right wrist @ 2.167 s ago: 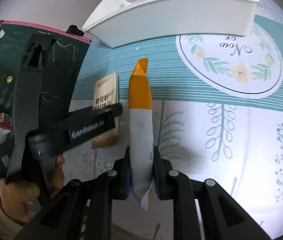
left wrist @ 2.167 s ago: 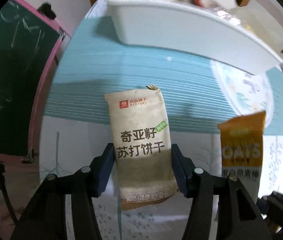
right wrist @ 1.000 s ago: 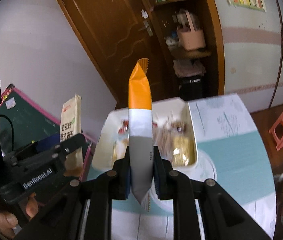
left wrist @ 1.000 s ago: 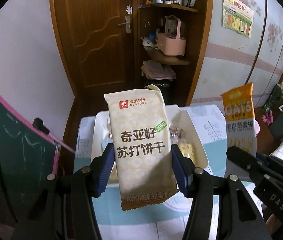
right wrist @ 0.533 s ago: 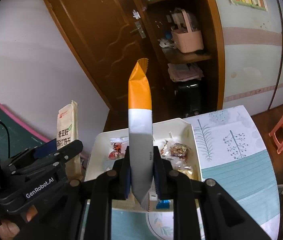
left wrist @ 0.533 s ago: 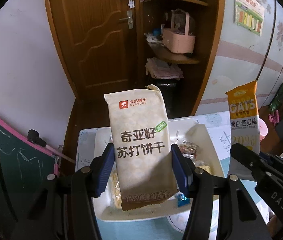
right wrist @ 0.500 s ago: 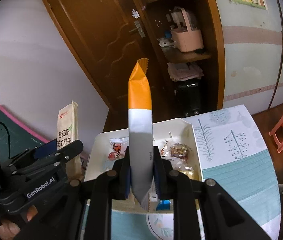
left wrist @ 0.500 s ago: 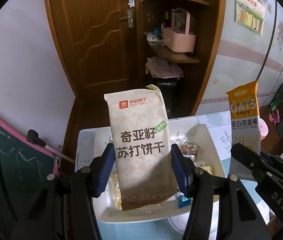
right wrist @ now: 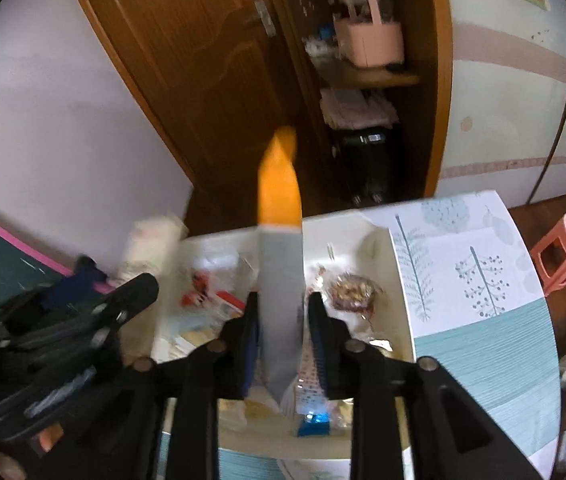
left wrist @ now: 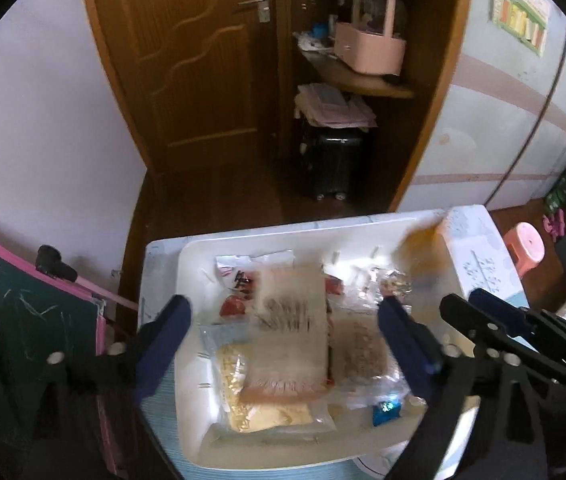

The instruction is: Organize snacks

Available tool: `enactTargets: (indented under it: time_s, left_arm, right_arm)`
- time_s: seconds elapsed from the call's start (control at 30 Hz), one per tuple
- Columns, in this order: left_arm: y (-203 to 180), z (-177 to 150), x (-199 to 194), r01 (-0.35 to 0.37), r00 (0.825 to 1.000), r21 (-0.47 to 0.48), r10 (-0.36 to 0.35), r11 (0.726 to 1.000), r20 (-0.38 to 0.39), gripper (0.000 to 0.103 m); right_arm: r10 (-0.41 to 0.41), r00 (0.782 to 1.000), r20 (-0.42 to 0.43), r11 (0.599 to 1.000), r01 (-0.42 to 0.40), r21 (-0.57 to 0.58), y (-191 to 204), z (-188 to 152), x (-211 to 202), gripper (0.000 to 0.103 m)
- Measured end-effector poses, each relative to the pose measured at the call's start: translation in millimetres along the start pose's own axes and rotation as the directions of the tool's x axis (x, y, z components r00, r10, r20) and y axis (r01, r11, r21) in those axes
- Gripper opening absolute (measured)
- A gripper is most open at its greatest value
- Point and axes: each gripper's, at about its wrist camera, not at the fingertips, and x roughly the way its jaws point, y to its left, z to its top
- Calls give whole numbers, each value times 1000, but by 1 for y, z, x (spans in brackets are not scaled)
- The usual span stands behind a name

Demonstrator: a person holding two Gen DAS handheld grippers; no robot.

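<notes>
Two packets are dropping: we've just spread the left gripper wide, its cracker packet falling free into the white bin below, and with the right gripper just easing off the orange oat bar, we should open fully over the bin.

The beige cracker packet is showing as a motion-blurred shape over the white tray, its dark print smeared, above the wrapped snacks already lying inside. The orange-and-grey oat bar is standing upright over the same tray, orange end uppermost, its grey lower half between blue pads, edges blurred.
</notes>
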Motion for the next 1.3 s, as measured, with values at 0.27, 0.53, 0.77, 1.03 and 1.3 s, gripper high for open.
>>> enactTargets:
  time_s: [0.27,0.53,0.77,1.03,1.3]
  left_arm:
    - [10,-7,23,58,995,-35,-61,998,-80,102]
    - [8,-7,16,76,994,-51,-80,996,-71,102]
    - [2,-17,-6,63,997,-72,-67,995,-49,102]
    - [-17,-65,-52,24,999,-101,-27,995,-30,102]
    - [-51,-138,-100,20,999,-127,-26,992,-48,102]
  right_arm:
    - [-90,995,-37,995,91,40,-13,-1,20,51]
    - [-108,994,-35,993,110,40,-12,-2,15,51]
    - [-105,994,-25,994,106,35,-14,-5,0,51]
    - [-88,996,9,996,88,-5,-20,-38,-35,51]
    - [-92,996,-17,993,90,-78,-39,-94,-83,51]
